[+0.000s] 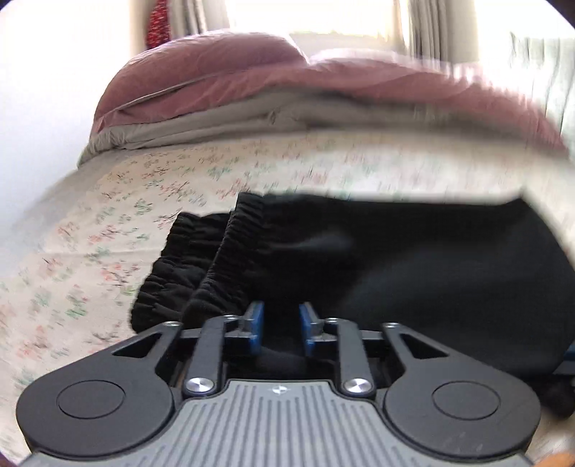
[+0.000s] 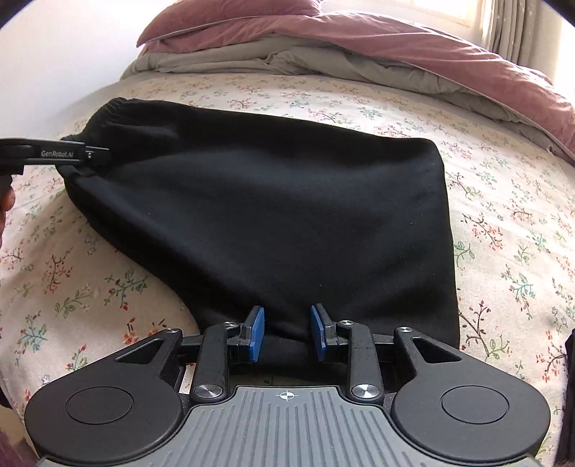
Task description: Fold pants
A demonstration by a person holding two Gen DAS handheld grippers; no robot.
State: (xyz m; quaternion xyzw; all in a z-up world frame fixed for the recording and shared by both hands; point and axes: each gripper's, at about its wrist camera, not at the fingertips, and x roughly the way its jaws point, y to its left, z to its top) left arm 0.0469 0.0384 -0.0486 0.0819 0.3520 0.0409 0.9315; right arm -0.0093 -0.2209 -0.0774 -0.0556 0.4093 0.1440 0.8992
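From my feed I see a bed (image 2: 503, 201) under a cream sheet printed with small floral sprigs. At its far end lies a bunched mauve duvet (image 2: 413, 43) with a grey underside (image 2: 215, 59). Behind it, a window (image 1: 316, 16) blows out white with daylight, flanked by pale curtains (image 1: 424, 25). A plain white wall (image 1: 46, 89) runs along the left side.
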